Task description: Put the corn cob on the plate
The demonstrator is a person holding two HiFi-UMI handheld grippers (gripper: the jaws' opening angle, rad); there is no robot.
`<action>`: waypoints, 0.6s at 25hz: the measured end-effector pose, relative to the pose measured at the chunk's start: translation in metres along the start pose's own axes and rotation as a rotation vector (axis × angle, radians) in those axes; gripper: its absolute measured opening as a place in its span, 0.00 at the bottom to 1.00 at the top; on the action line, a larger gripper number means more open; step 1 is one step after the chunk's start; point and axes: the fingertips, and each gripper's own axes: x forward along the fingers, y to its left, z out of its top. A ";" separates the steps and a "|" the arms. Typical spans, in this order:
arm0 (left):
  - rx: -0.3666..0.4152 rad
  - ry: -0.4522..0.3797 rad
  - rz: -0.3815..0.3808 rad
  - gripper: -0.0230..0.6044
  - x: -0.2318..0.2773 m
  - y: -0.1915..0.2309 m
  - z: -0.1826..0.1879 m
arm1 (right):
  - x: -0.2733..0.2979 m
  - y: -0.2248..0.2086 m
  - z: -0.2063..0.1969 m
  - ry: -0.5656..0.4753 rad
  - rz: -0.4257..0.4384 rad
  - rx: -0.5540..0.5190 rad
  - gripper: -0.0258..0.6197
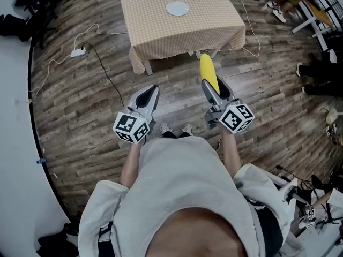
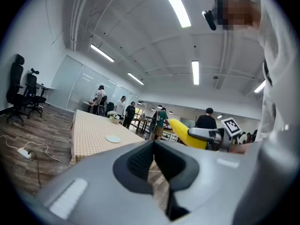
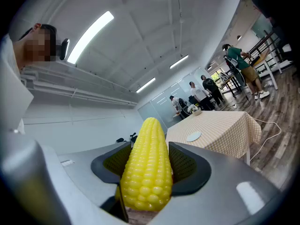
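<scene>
The right hand-held gripper (image 1: 214, 87) is clamped on the corn cob (image 3: 146, 168). Its two ribbed pads press the cob's sides near the thick end, and the tapered tip points forward, roughly level. The left hand-held gripper (image 1: 150, 92) is beside it with its jaws closed together and nothing between them.

The cob looks stiff and fairly light, so a firm squeeze should not crush it. The rows of kernels give the pads something to bite on. But it is round and tapers, so it could slide forward out of the jaws or roll once it is set down. The present hold across the thicker part looks like the safest one.

Beyond a stretch of wooden floor (image 1: 96, 106) is the surface (image 1: 155, 31) under a checked cloth. The small pale plate (image 1: 177, 8) lies on it, well apart from the cob.
</scene>
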 end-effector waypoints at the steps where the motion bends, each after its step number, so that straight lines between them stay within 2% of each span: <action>1: 0.000 -0.002 0.005 0.05 0.000 -0.004 0.000 | -0.003 -0.001 0.000 0.002 0.004 0.003 0.44; 15: 0.017 0.003 0.014 0.05 -0.005 -0.031 -0.006 | -0.017 0.006 -0.015 0.038 0.046 0.005 0.44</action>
